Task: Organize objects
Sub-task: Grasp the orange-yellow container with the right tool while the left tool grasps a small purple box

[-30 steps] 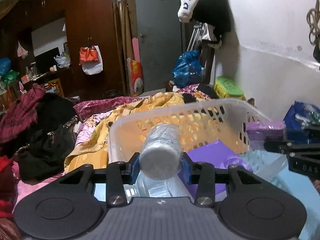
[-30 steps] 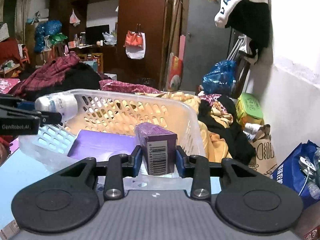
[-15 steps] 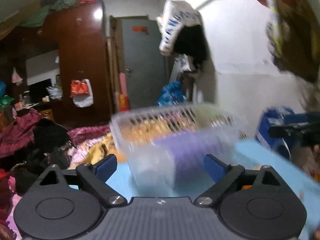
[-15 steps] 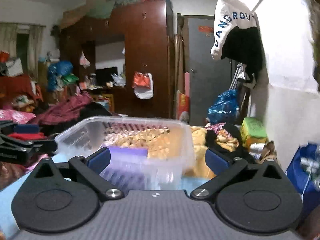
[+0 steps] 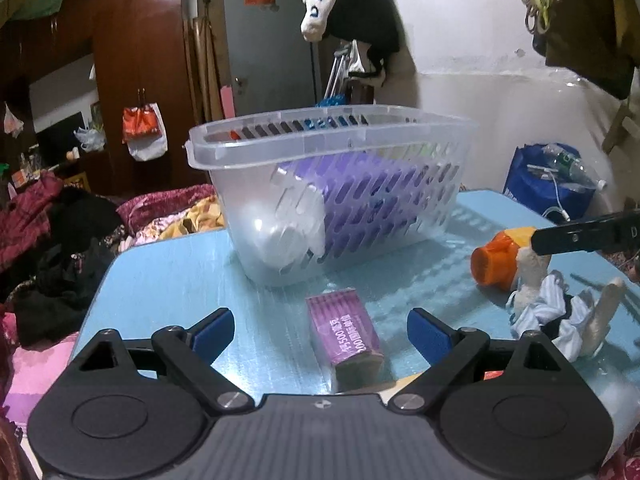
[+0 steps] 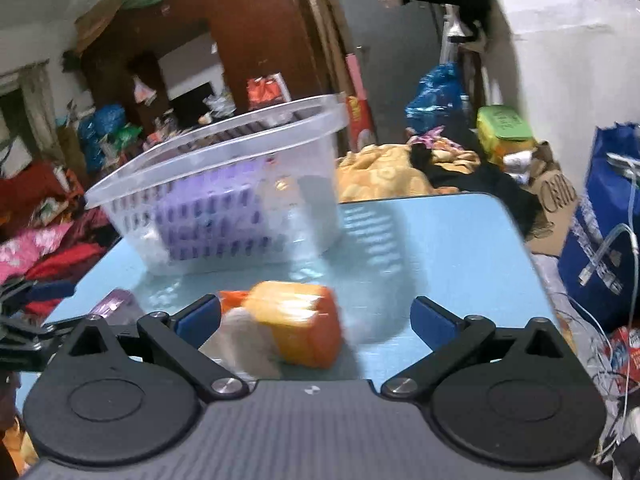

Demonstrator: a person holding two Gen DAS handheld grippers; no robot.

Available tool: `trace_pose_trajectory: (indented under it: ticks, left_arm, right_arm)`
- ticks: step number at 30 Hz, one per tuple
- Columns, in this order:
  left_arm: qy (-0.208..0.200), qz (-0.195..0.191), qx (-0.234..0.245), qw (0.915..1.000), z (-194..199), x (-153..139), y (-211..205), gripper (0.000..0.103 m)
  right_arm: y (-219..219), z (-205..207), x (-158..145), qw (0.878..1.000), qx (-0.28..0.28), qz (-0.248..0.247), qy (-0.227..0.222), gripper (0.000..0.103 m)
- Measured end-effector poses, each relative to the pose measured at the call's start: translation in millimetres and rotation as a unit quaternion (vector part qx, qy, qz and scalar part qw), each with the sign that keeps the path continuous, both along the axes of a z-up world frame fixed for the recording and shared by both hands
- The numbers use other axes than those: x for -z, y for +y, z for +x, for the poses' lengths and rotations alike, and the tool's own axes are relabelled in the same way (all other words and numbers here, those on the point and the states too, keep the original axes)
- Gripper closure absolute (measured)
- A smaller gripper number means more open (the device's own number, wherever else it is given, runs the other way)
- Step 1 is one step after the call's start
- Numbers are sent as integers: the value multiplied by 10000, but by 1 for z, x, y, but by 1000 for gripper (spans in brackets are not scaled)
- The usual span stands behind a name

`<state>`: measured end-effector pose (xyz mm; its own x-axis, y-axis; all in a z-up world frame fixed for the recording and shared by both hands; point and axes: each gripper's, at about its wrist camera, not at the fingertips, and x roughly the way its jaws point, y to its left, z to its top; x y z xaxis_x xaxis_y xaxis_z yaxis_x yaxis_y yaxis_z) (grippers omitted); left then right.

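Note:
A clear plastic basket (image 5: 332, 136) stands on the blue table (image 5: 168, 280); it also shows in the right wrist view (image 6: 224, 152). Inside lie a clear plastic bottle (image 5: 288, 228) and purple boxes (image 5: 360, 188). A purple box (image 5: 346, 330) lies on the table between the open fingers of my left gripper (image 5: 320, 330). My right gripper (image 6: 316, 318) is open over an orange bottle (image 6: 298, 326) lying on its side, also seen from the left wrist (image 5: 496, 260). A white plush toy (image 5: 528, 276) and striped cloth (image 5: 548, 320) lie beside it.
A bed piled with clothes (image 5: 52, 240) lies left of the table. A blue bag (image 6: 604, 240) with cables stands to the right. A white wall (image 5: 480, 40) and a grey door (image 5: 268, 48) are behind.
Both grippers opened, letting go of the bottle and the purple box into the basket, then pulled back and dropped low over the table. The basket is now farther away.

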<state>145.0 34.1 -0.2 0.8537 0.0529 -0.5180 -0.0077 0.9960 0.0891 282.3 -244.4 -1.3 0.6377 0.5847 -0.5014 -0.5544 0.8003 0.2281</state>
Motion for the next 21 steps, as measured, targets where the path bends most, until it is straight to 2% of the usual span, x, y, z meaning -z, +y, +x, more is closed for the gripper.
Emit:
trace_pose_trajectory:
  ticks: [4,8,10,12,14,16,17,18,21]
  left_arm:
    - [129,-3,-58,9999,7,8,3,8]
    - [294,-19,-75,9995,15,13,4,8]
    - [333,18,-109,9994,16,15,3,10]
    - [363,27,-151,9992,17,14,3,12]
    - [348,12,-209,9992,17,12,3,20]
    - [397,-13,-197,9990,19,12,3,45]
    - [426,-13,-179,9989,20,13,2,53]
    - [472,-14,-154,9988,21,14,2,67]
    - [408,22,-116,9991,18,15,0,67]
  right_arm:
    - [27,7,2,9993,-154,-269,209,0]
    - [51,15,7,9965,-155,-746,335,7]
    - [55,14,7,9954,-114,-922,247,17]
    - [54,12,7,9952,-104,-933,258,18]
    - [54,12,7,9950,-130,-959,241,18]
    - [55,14,6,9948,-119,-975,254,18]
    - [57,14,6,9948,-114,-980,247,18]
    - [56,15,5,9951,-83,-957,236,18]
    - [54,21,4,9954,-32,-937,220,18]
